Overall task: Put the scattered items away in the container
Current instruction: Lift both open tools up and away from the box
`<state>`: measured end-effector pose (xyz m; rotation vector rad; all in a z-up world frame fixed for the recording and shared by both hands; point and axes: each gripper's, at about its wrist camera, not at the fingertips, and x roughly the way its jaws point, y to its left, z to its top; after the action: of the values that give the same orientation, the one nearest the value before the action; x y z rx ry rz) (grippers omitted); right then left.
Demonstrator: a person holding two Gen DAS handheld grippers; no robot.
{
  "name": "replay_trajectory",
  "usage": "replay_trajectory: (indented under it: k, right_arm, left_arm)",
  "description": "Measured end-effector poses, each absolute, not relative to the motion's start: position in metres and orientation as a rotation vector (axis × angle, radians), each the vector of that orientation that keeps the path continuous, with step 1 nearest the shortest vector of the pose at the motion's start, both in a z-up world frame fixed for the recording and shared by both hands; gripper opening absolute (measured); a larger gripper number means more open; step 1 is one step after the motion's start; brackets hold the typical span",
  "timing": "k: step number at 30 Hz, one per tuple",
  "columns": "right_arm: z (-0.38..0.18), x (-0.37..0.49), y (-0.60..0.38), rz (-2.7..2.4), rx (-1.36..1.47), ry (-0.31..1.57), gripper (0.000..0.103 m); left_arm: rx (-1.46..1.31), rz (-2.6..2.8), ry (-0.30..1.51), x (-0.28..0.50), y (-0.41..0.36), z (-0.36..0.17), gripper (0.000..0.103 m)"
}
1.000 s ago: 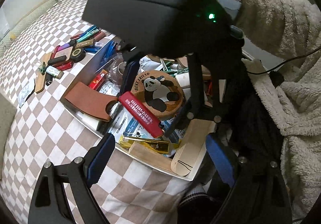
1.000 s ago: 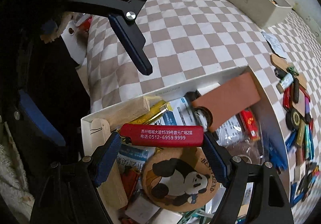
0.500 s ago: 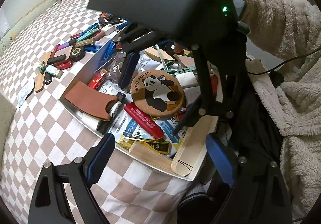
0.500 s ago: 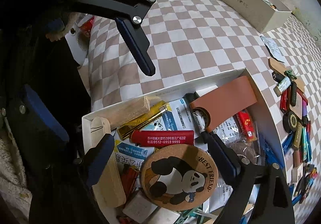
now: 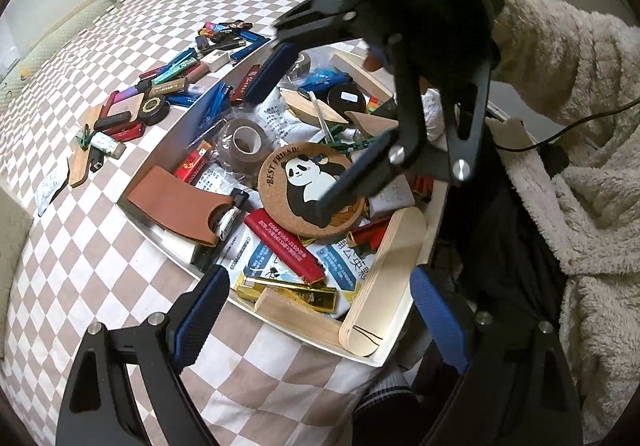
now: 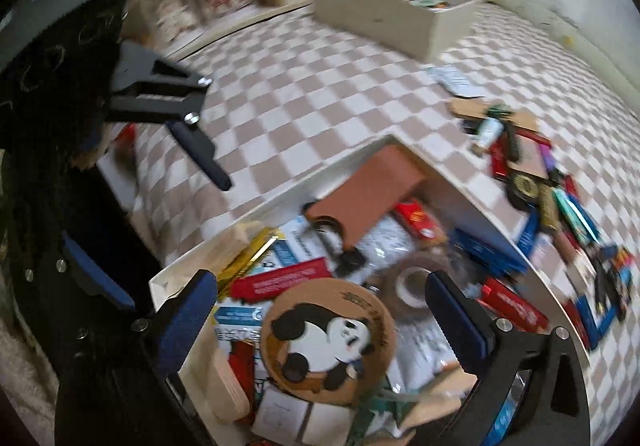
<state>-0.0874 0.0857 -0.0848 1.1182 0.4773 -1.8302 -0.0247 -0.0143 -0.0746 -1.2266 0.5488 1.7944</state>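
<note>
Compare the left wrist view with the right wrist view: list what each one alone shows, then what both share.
Left wrist only: the fleece sleeve and the flat wooden stick in full.
Right wrist only: a second, beige box farther back and shelving behind it.
Both: the white container, the panda coaster, the red lighter, the tape roll, the brown leather sleeve, and scattered items outside.

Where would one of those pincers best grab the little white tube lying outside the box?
Across the middle of its round body. The white tube lies flat on the checkered cloth, beside a wooden piece, with a green clip at one end. Coming straight down from above, fingers either side of its narrow width, looks safest; the long sides seem mostly clear.
</note>
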Motion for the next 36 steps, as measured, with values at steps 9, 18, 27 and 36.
replay_trajectory:
  k: [9,18,27,36]
  right_arm:
    - [-0.060,-0.084,0.128,-2.085,1.104,0.312,0.103]
    - [-0.056,-0.080,0.164,-2.238,1.111,0.123,0.103]
    - [-0.058,-0.078,0.187,-2.399,1.077,0.034,0.103]
    - [-0.061,-0.078,0.195,-2.499,1.071,0.023,0.103]
  left_arm:
    - [-1.214,1.883,0.529,-0.034,-0.009,-0.073,0.092]
    - [-1.147,2.128,0.429,-0.051,-0.009,-0.062,0.092]
    - [-1.155,2.276,0.275,-0.065,-0.013,-0.052,0.102]
    - [-1.172,2.345,0.213,-0.073,-0.016,-0.055,0.103]
